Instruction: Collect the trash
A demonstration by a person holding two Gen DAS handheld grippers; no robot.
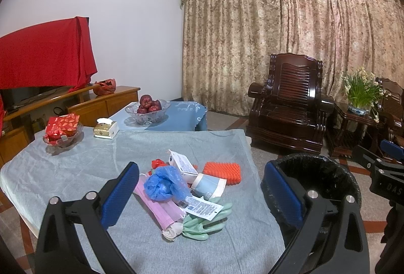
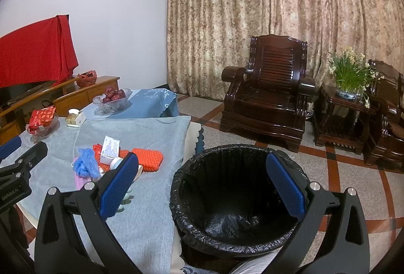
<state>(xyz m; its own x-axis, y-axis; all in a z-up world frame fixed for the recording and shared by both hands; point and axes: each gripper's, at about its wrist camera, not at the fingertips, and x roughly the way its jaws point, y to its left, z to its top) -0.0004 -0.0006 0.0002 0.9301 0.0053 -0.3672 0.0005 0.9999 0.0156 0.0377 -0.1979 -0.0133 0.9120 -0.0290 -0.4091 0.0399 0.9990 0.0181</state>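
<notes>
A heap of trash lies on the grey-clothed table (image 1: 75,173): a crumpled blue plastic bag (image 1: 164,183), a pink face mask (image 1: 159,210), a white carton (image 1: 183,165), an orange sponge (image 1: 223,171), a printed sachet (image 1: 202,208) and pale green gloves (image 1: 207,223). My left gripper (image 1: 202,188) is open, hovering just before the heap with nothing between its fingers. A bin with a black liner (image 2: 234,198) stands on the floor right of the table. My right gripper (image 2: 202,180) is open above the bin's mouth and holds nothing. The blue bag (image 2: 85,165) and sponge (image 2: 149,157) show at its left.
At the table's far left stand a glass dish with a red packet (image 1: 61,130) and a tissue box (image 1: 106,128). A bowl of apples (image 1: 147,109) sits on a blue-clothed table behind. A dark wooden armchair (image 2: 267,94) and a side table with flowers (image 2: 349,82) stand across the tiled floor.
</notes>
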